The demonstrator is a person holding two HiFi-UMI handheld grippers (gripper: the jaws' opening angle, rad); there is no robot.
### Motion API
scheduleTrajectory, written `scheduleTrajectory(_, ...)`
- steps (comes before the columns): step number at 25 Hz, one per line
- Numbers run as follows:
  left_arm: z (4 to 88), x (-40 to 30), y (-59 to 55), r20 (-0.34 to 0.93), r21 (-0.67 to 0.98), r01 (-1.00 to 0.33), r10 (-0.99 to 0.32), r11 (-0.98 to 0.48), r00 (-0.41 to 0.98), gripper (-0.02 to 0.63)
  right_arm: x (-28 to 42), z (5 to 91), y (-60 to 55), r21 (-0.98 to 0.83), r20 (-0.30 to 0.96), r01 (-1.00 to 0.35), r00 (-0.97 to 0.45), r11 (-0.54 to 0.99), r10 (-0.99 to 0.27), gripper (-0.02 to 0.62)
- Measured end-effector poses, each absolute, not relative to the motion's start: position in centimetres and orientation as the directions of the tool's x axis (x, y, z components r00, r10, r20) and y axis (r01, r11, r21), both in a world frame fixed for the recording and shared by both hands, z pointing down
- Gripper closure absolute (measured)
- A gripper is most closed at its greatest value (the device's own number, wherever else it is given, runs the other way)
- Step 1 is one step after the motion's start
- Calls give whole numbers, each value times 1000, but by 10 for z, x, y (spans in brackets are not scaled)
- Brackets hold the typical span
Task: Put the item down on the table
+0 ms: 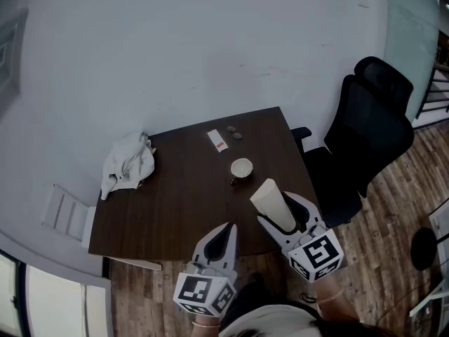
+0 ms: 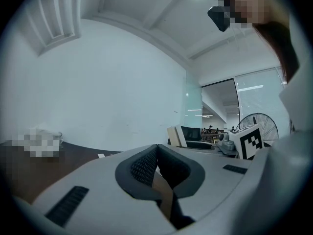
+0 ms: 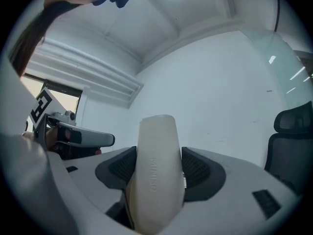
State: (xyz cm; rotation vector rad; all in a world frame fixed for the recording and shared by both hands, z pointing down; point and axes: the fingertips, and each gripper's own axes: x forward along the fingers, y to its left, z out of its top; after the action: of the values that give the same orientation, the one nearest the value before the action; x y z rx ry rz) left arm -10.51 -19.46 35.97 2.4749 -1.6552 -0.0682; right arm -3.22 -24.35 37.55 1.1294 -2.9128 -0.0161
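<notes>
— Right gripper view: our right gripper (image 3: 157, 166) pinches the cream case (image 3: 155, 146), which we hold up off the dark surface (image 1: 175, 195), near its front edge.
— So we've set nothing down; lowering and release remain, we judge. Our left gripper (image 2: 156, 155) is pressed together, empty.

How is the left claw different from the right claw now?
The left claw is empty, while the right claw holds a cream case. The left claw's dark pads meet each other; the right claw's pads stand apart, one on each side of the case. Both are light grey and carry a marker cube.
</notes>
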Motion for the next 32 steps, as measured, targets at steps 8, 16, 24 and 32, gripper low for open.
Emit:
scheduleTrajectory(8, 362, -126, -220, 51, 169, -904, -912, -394, 407, 588, -58, 393, -273, 42, 64, -675, -734, 736, -676, 302)
scheduleTrajectory(16, 367, -145, -236, 57, 168, -900, -907, -402, 416, 588, -78, 427, -293, 66, 148, -665, -731, 744, -666, 302)
scheduleTrajectory(24, 373, -156, -248, 59, 170, -890, -897, -423, 438, 588, -93, 460, -310, 85, 226, -659, -718, 747, -659, 302)
scheduleTrajectory(32, 374, -160, -257, 65, 175, -882, -889, -437, 453, 588, -98, 499, -325, 125, 323, -652, -686, 748, -652, 302)
